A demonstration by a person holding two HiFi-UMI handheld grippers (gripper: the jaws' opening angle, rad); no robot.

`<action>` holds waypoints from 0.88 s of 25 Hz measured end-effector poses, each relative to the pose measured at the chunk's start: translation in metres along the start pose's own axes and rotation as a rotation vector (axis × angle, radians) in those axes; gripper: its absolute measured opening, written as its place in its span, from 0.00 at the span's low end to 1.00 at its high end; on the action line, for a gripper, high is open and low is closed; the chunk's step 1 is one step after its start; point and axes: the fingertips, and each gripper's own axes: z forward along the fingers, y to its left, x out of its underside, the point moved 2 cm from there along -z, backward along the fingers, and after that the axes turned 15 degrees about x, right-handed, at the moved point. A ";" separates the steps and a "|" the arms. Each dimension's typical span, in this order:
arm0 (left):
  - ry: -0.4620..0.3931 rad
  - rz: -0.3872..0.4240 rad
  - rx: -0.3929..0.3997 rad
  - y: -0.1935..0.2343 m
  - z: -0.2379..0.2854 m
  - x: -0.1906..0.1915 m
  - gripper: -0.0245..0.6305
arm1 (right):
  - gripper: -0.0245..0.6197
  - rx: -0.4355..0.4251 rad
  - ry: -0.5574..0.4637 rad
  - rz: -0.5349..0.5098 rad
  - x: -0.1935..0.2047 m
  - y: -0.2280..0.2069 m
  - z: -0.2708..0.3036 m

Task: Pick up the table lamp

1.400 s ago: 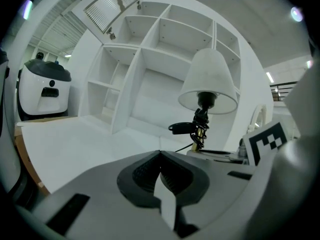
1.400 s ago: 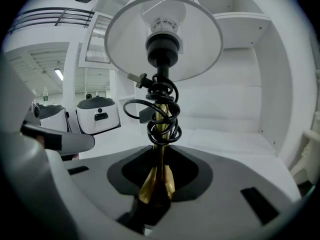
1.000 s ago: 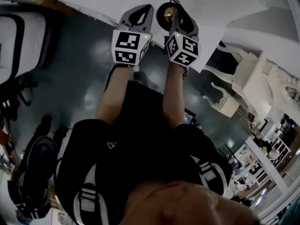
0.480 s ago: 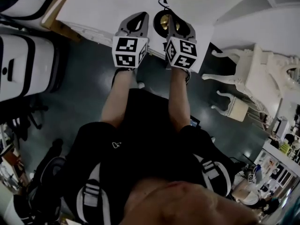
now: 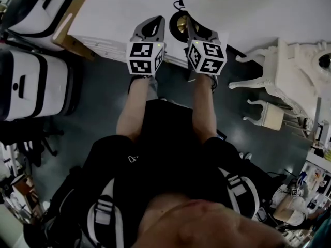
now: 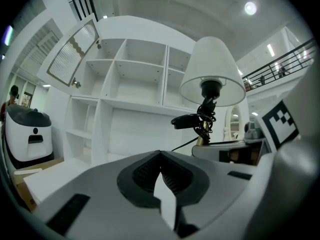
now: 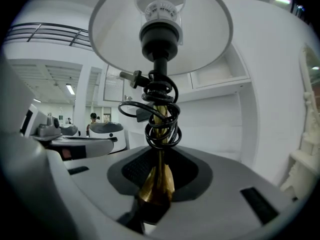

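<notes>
A: Where is the table lamp (image 7: 160, 44)?

B: In the right gripper (image 7: 159, 164). Its brass stem (image 7: 156, 184) stands upright between the two jaws, just where the brass flares outward, and the dark pads (image 7: 131, 170) press on it from both sides. The jaws stand fairly wide because that part of the stem is thick.

A: And the rest of the lamp?

B: It rises straight above the jaws. A black cord (image 7: 161, 121) is wound in loops round the stem, with the plug (image 7: 131, 77) sticking out to the left. The black socket and the white shade (image 7: 200, 29) are above that. The foot lies below the jaws, out of sight in the right gripper view.

A: How does it look from the head view?

B: The right gripper (image 5: 197, 29) reaches over the edge of the white table (image 5: 119, 14), with the lamp (image 5: 181, 24) showing as a dark round with a gold centre at its jaws. I cannot tell whether it is clear of the tabletop.

A: What about the left gripper (image 6: 160, 156)?

B: Its jaws are drawn together at the tips, with nothing between them. It sits beside the right one (image 5: 150, 29), to the lamp's left and apart from it. In its own view, the lamp (image 6: 210, 74) stands up and to the right, in front of a white shelving unit (image 6: 135, 84).
</notes>
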 end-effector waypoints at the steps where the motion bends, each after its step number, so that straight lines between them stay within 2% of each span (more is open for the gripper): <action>1: 0.001 0.003 0.005 -0.003 -0.001 -0.001 0.05 | 0.21 0.002 -0.002 0.000 -0.001 -0.001 -0.002; 8: -0.002 0.024 0.026 -0.019 -0.001 -0.004 0.05 | 0.21 0.007 0.001 0.012 -0.002 -0.012 -0.012; 22: 0.002 0.022 0.023 -0.015 -0.006 -0.002 0.05 | 0.21 0.014 0.039 -0.003 0.005 -0.009 -0.010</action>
